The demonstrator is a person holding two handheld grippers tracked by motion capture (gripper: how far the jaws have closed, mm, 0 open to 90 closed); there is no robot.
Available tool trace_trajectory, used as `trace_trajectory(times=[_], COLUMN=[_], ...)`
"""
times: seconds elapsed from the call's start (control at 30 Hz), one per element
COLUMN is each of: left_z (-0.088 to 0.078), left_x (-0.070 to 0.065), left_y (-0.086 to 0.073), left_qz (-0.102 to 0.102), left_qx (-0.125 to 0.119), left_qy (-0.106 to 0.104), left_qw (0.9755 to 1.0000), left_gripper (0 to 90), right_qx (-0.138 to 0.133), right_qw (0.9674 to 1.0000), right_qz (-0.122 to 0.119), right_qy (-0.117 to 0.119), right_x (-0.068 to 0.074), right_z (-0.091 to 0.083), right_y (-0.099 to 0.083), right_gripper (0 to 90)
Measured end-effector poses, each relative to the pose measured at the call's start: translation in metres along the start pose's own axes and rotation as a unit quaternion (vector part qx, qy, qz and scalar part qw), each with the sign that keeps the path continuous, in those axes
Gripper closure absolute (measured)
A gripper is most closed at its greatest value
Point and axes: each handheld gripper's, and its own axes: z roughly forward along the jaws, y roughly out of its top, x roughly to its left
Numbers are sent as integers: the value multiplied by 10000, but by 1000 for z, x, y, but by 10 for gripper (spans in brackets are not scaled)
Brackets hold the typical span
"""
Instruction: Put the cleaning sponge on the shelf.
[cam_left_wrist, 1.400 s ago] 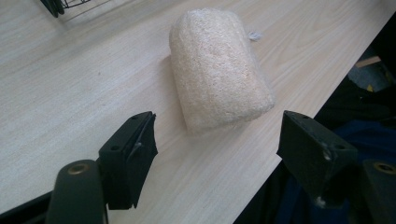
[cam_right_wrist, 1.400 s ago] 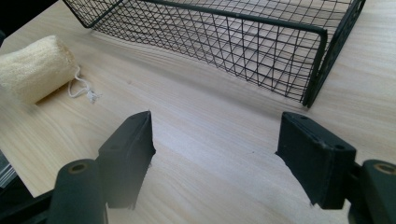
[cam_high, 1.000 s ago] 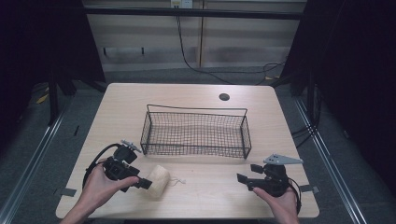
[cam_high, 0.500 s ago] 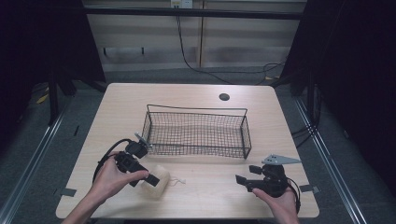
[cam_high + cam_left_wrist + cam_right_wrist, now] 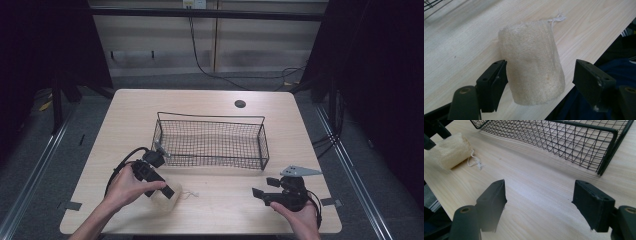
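Landmark: wire basket (image 5: 210, 142), mid-counter (image 5: 200, 215).
Loofah (image 5: 531, 62): lies on its side on the counter, near the basket's front-left corner, well outside it; string end (image 5: 475, 160) trails toward the basket.
Left claw (image 5: 162, 187): spread wide, one jaw touching the loofah's side, the other apart from it; nothing clamped yet.
Change: over the last second the left hand (image 5: 125, 187) has moved in from farther out and turned, so the jaws now straddle the loofah.
Meaning: judged as the approach ending; closing on the loofah looks next, then a lift into the basket.
Right claw (image 5: 263, 190): released, holding nothing, near the basket's front-right corner; unchanged.
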Motion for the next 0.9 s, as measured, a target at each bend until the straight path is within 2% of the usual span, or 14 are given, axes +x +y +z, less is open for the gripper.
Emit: trace_trajectory(times=[0.03, 0.07, 0.17, 0.4, 0.6, 0.67, 0.7, 0.9], left_z=[3, 4, 7, 15, 24, 24, 27, 34], left_x=[1, 1, 1, 0, -3, -4, -5, -8], left_y=[2, 3, 6, 9, 11, 12, 13, 15], left_qz=[18, -32, -15, 57, 116, 134, 165, 205], left_qx=[82, 99, 97, 332, 483, 515, 577, 732], left_qy=[35, 33, 159, 254, 226, 243, 331, 334], left_qw=[10000, 9999, 9998, 9991, 9985, 9983, 9976, 9965], left_gripper=[282, 280, 288, 275, 266, 263, 259, 264], right_qx=[-34, -54, -21, -6, 5, 5, -5, 7], right_qw=[10000, 10000, 10000, 10000, 10000, 10000, 10000, 10000], right_qz=[-21, 2, 19, -26, -17, -21, -32, -25], right_qy=[-26, -33, -29, -13, -12, -15, -12, -11], right_x=[-1, -2, -2, -1, -1, -1, -1, -1], right_z=[0, -1, -1, 0, 0, 0, 0, 0], right_y=[0, 0, 0, 0, 0, 0, 0, 0], right_gripper=[263, 263, 263, 262, 261, 261, 262, 261])
